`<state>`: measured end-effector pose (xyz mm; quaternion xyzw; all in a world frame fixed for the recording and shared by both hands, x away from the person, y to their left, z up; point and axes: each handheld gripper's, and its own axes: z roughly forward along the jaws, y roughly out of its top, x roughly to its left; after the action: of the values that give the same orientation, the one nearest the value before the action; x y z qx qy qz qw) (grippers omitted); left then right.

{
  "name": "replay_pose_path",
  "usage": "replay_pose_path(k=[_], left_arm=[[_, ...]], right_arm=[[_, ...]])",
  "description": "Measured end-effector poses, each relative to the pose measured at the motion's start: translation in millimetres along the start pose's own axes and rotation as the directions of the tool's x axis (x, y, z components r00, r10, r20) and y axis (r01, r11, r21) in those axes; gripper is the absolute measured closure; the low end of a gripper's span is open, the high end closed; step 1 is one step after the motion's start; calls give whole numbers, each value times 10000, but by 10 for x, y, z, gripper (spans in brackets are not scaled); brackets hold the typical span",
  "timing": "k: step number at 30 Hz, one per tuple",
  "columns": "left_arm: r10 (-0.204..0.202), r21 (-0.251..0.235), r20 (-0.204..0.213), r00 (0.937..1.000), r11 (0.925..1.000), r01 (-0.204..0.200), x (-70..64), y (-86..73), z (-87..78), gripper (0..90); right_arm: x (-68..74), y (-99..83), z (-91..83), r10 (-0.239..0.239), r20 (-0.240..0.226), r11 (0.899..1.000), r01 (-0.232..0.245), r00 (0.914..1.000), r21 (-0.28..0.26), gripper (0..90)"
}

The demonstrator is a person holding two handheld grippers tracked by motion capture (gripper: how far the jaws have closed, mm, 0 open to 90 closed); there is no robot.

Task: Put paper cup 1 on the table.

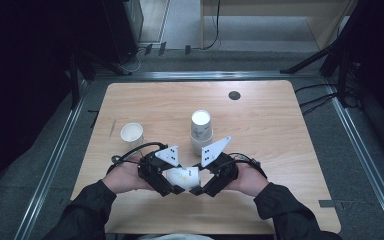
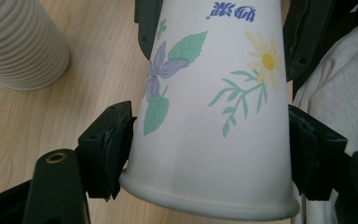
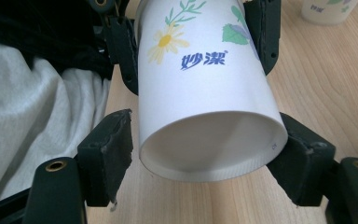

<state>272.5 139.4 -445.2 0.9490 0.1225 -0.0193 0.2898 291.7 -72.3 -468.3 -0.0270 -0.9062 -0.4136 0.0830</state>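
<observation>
A white paper cup printed with flowers and leaves lies on its side just above the table's front middle, held between both grippers. My left gripper is shut on the cup's rolled-rim end; in the left gripper view its pads press the cup from both sides. My right gripper is shut on the base end. In the right gripper view the cup's recessed bottom faces the camera between the pads. Each gripper's jaws also show at the far end of the cup in the other's view.
A stack of cups stands just behind the grippers, a ribbed white cup at its bottom. Another cup stands upright at the left. A thin stick lies beside it. A dark round hole marks the wooden table.
</observation>
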Motion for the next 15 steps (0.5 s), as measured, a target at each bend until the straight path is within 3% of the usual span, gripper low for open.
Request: replay_pose_path(k=[15], left_arm=[[349,672,40,9994,9971,-351,-26,118,84,283]], right_arm=[[10,-54,2,-27,174,9999,24,9998,170,272]])
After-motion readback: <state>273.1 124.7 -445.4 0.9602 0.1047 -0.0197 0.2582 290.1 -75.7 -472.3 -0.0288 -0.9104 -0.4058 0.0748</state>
